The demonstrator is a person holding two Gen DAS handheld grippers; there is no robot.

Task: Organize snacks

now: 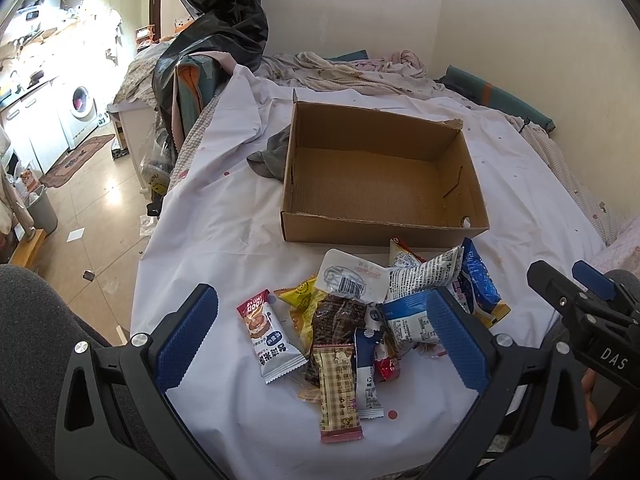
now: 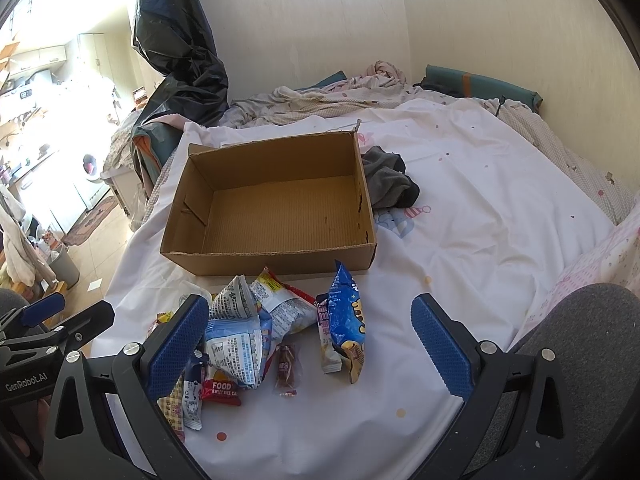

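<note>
So far nothing has been packed: the box point(image 1: 384, 172) sits empty on the bed point(image 1: 224, 216), and every snack lies outside it.

From the left wrist view, the box is at 12 o'clock, with the snack pile point(image 1: 360, 316) just below it, toward 6 o'clock. The left gripper point(image 1: 322, 340) hangs over the pile with its fingers point(image 1: 186, 336) spread wide, holding nothing. A white sachet point(image 1: 272, 340) lies at the pile's 9 o'clock edge, and a checked bar point(image 1: 338, 390) lies nearest the camera. The right gripper point(image 1: 568, 292) shows at 3 o'clock; whether it is spread cannot be told from this angle.

From the right wrist view, the box stands at 11 o'clock, and a grey cloth point(image 2: 390, 180) touches its 3 o'clock wall. The right gripper has its fingers set wide apart and empty, with a blue bag point(image 2: 346, 320) and a small dark candy point(image 2: 286, 364) between them on the sheet. By this evidence, the whole job remains: each packet has yet to go into the box.
</note>
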